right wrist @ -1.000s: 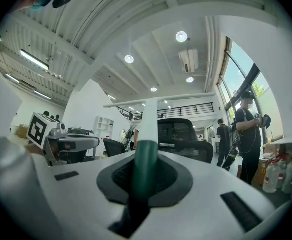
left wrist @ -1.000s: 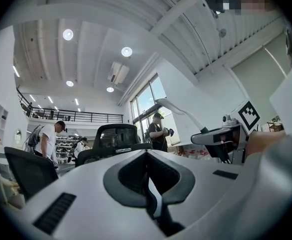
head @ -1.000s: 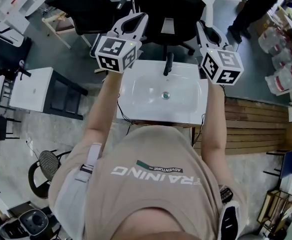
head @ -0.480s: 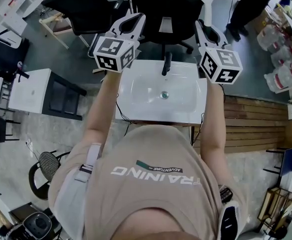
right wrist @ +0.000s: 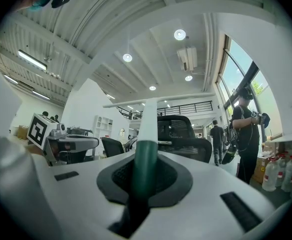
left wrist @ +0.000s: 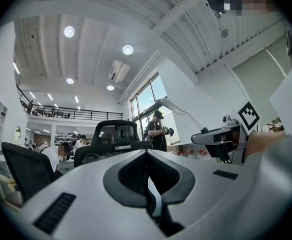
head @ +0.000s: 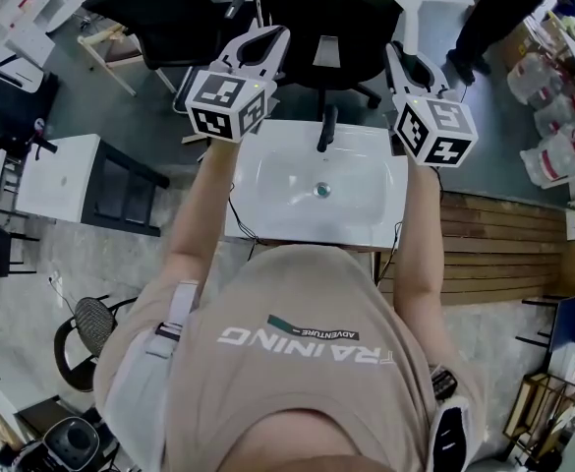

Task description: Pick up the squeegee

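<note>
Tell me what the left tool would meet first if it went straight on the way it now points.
Probably the black office chair, whose backrest stands straight beyond the shut tips of the left tool. Nothing nearer shows in that line, but the depth is hard to judge.

My left gripper [left wrist: 146, 153] has its jaws closed tip to tip with nothing between them. Past them stands a black office chair [left wrist: 115, 134], and behind it a person [left wrist: 158, 130] in dark clothes by the tall windows. At the right edge, my right gripper [left wrist: 205, 136] is held level, its marker cube [left wrist: 249, 115] facing me.
</note>
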Demonstrator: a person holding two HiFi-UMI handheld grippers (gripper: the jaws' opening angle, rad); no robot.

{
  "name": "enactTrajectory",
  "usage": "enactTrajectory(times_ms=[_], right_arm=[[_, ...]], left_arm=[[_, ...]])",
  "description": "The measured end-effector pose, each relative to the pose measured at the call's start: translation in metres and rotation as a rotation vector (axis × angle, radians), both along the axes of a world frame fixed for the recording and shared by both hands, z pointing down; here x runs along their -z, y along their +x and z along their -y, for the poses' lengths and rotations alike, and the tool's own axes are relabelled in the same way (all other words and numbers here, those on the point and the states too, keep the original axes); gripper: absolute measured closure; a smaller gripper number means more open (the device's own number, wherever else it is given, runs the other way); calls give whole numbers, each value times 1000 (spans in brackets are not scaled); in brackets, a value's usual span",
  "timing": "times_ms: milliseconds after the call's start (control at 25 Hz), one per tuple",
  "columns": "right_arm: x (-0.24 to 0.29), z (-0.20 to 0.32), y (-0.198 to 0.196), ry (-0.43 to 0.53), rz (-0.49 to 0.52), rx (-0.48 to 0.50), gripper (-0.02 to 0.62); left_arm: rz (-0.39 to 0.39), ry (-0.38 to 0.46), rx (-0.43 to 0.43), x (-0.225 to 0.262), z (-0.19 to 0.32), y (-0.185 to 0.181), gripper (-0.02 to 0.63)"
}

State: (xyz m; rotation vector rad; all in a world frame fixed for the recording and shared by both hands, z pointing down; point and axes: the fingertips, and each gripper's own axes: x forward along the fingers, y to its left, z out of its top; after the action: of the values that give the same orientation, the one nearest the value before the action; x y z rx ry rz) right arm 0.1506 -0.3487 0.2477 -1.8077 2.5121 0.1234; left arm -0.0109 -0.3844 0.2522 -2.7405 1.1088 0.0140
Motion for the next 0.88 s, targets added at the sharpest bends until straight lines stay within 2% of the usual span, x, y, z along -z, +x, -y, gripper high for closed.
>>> enactTrajectory(times_ms=[880], right_arm=[[-6,6,7,-9,9,8,549]], left_arm=[[4,-11,11,-7,6,3,592]])
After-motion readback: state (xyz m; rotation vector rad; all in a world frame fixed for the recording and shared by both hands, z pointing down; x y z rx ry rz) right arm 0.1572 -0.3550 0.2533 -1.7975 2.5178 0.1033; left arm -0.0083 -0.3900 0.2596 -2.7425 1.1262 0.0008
